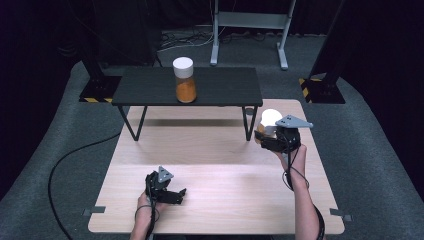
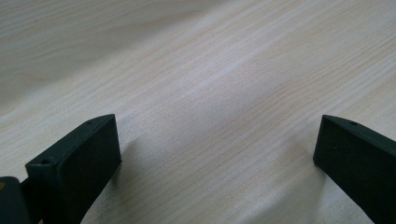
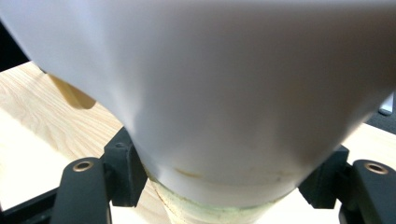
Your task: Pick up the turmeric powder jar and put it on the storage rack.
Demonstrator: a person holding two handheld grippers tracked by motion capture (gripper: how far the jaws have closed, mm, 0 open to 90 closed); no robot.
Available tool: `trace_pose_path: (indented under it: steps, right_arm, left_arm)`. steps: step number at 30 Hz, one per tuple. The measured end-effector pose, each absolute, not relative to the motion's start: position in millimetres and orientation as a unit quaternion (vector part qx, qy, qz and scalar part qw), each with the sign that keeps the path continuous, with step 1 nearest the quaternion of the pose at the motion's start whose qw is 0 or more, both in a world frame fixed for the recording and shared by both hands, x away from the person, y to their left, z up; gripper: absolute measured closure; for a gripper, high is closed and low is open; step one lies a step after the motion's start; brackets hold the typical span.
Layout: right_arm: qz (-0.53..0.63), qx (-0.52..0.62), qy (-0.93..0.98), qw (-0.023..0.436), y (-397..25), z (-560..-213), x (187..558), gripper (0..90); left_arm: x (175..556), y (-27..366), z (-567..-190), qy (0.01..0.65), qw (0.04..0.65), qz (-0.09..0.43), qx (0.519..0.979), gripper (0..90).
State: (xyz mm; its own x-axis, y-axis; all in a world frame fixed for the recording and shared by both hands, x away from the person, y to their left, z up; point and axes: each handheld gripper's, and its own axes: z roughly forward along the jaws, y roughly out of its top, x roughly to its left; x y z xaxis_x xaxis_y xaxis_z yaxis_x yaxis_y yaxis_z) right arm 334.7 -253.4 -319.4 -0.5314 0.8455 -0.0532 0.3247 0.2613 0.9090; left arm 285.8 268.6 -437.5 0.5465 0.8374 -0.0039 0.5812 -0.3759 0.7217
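White-lidded jar (image 1: 270, 122) clamped in right gripper (image 1: 264, 137) – grip just under lid, may slip; left gripper (image 1: 176, 192) jaws apart, idle

No readable text, brand, no. or label is showing anywhere. The white-capped clear jar of orange powder (image 1: 184, 80) on the black raised shelf (image 1: 220, 87) is showing no print. The yellow-and-black hazard stripes (image 1: 97, 99) on the dark stand bases are carrying no wording.
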Motion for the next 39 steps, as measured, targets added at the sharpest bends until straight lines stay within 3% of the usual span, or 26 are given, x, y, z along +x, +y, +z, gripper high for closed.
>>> trace_pose_path:
  steps: [39]
  right_arm:
    - [0.468, 0.376, 0.745, 0.289, -243, -284, 360, 29.4]
  left_arm:
    - [286, 269, -437, 0.439, 0.346, 0.185, 0.809, 0.1]
